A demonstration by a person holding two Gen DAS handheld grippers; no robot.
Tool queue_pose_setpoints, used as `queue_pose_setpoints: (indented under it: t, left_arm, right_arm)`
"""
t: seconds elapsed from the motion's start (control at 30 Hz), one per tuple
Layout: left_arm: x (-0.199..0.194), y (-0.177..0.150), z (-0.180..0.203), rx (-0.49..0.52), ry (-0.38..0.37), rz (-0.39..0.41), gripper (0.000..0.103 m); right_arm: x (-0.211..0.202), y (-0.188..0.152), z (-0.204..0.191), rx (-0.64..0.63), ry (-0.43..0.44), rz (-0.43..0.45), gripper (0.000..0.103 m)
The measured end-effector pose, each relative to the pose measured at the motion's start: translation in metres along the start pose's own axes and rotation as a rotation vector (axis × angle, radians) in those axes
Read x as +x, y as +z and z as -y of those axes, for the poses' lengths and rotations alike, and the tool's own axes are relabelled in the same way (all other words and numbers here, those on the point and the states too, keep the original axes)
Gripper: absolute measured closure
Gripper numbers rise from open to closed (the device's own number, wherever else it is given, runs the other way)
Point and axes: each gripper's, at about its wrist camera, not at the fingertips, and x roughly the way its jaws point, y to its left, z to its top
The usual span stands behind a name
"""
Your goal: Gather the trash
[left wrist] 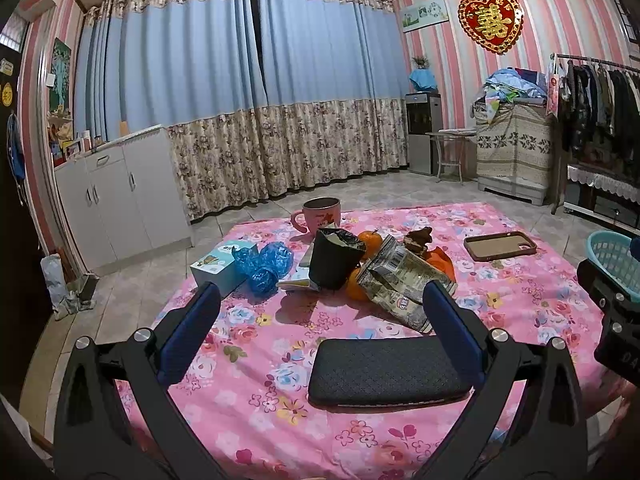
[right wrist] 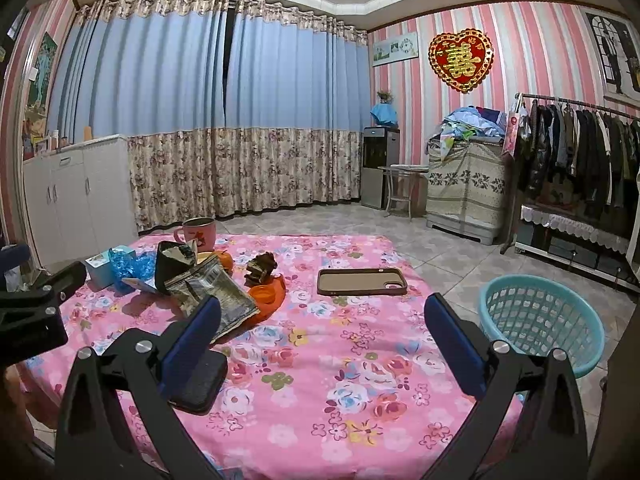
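On the pink floral table (left wrist: 248, 360) lies a heap of trash: a crumpled blue plastic bag (left wrist: 262, 265), a black snack bag (left wrist: 334, 258), a silvery printed wrapper (left wrist: 400, 280), orange plastic (left wrist: 440, 262) and a brown wrapper (left wrist: 418, 238). The heap also shows in the right wrist view, with the silvery wrapper (right wrist: 216, 292) and black bag (right wrist: 172, 264). A teal basket (right wrist: 540, 320) stands on the floor right of the table. My left gripper (left wrist: 322, 300) is open and empty, just short of the heap. My right gripper (right wrist: 322, 312) is open and empty over the table's middle.
A pink mug (left wrist: 320, 214), tangerines (left wrist: 370, 240), a light-blue tissue box (left wrist: 220, 264), a phone in a brown case (left wrist: 500, 246) and a black padded case (left wrist: 388, 372) are on the table. White cabinets stand at the left, a clothes rack (right wrist: 580, 144) at the right.
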Motion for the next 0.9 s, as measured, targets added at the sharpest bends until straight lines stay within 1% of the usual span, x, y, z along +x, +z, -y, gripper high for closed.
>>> queue_pose_setpoints:
  t: [0.33, 0.53, 0.73, 0.9]
  left_arm:
    - [0.000, 0.002, -0.004, -0.008, 0.007, -0.001, 0.005]
    - [0.004, 0.000, -0.014, -0.013, 0.021, -0.007, 0.005]
    - [0.006, 0.001, -0.030, -0.068, 0.020, -0.020, 0.005]
    - [0.007, 0.002, -0.034, -0.081, 0.021, -0.019, 0.005]
  right_arm:
    - [0.003, -0.003, -0.001, -0.004, 0.002, -0.007, 0.004]
    - [0.008, -0.003, -0.010, -0.041, -0.011, -0.011, 0.004]
    - [0.011, -0.002, -0.015, -0.055, -0.001, -0.028, 0.004]
    - [0.013, 0.000, -0.021, -0.063, 0.000, -0.029, 0.004]
